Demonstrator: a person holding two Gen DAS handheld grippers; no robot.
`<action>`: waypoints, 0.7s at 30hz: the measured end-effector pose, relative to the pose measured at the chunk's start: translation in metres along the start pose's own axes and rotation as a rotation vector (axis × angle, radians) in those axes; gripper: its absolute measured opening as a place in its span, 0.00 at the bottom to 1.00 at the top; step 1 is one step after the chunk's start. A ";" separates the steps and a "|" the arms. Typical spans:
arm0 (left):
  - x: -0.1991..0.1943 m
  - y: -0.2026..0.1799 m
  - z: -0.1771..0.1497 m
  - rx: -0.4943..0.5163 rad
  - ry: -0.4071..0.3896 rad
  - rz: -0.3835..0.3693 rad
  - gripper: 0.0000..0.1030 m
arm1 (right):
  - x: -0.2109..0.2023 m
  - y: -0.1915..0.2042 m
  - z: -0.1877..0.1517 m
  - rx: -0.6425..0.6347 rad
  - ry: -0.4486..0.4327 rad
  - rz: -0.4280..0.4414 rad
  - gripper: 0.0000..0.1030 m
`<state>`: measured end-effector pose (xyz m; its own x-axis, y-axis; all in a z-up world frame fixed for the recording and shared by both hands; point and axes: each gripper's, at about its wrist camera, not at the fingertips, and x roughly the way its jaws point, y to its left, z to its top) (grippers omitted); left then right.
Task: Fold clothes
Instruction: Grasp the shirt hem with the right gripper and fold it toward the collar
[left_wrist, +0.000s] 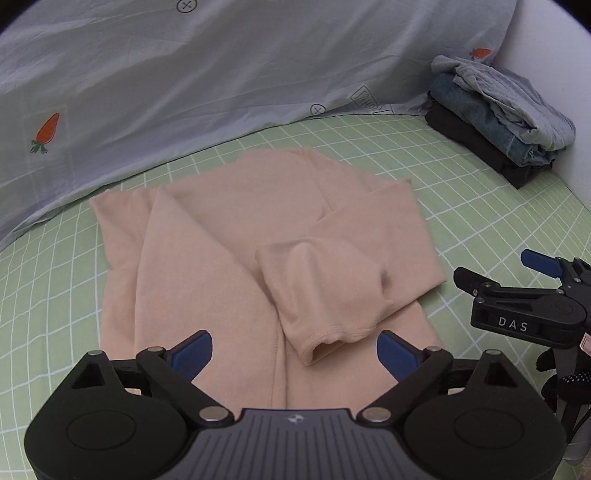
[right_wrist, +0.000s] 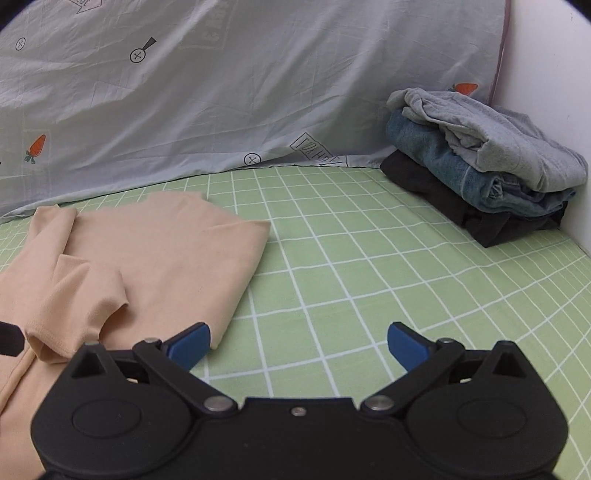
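Peach shirt (left_wrist: 258, 236) is seen in the left wrist view spread on the green checked bed sheet (left_wrist: 461, 206), partly folded, with both sides turned in and a sleeve (left_wrist: 325, 295) laid across the middle so that its cuff points toward the camera. Its long axis runs away from the left hand-held gripper (left_wrist: 293, 354) toward the grey printed quilt (left_wrist: 221, 92) at the back. The left hand-held gripper is released, its blue pads spread wide above the near end of the shirt, with the cuff lying below and between them but not pinched. The right hand-held gripper (left_wrist: 517, 273) is caught at the right edge, off the shirt's right side and apart from it. A stack of folded clothes (left_wrist: 498, 118) sits far right, against the wall.

In the right wrist view the shirt (right_wrist: 147, 258) lies to the left of the right hand-held gripper (right_wrist: 299, 347), whose jaws are also released and hold nothing; the left pad hangs over the shirt's near right corner, the right pad over bare sheet (right_wrist: 369, 258). The stack (right_wrist: 480, 166) lies well apart, ahead and to the right.

By this layout the left hand is judged the better placed over the near hem, and a fold along the long axis would call for both hands at that near edge
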<state>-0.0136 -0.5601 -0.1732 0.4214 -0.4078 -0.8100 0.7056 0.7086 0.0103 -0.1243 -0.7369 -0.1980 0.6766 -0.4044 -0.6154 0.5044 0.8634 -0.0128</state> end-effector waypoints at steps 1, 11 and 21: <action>0.004 -0.004 0.002 0.012 0.002 -0.006 0.81 | 0.001 0.002 -0.001 -0.003 0.004 0.001 1.00; 0.032 -0.002 0.009 -0.038 0.038 -0.011 0.14 | 0.005 0.009 -0.005 -0.024 0.034 0.009 1.00; -0.009 0.031 0.017 -0.117 -0.093 0.035 0.10 | 0.002 0.025 -0.008 -0.071 0.058 0.027 1.00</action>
<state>0.0144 -0.5441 -0.1557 0.4995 -0.4289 -0.7527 0.6207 0.7833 -0.0345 -0.1150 -0.7138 -0.2056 0.6558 -0.3646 -0.6610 0.4459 0.8936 -0.0505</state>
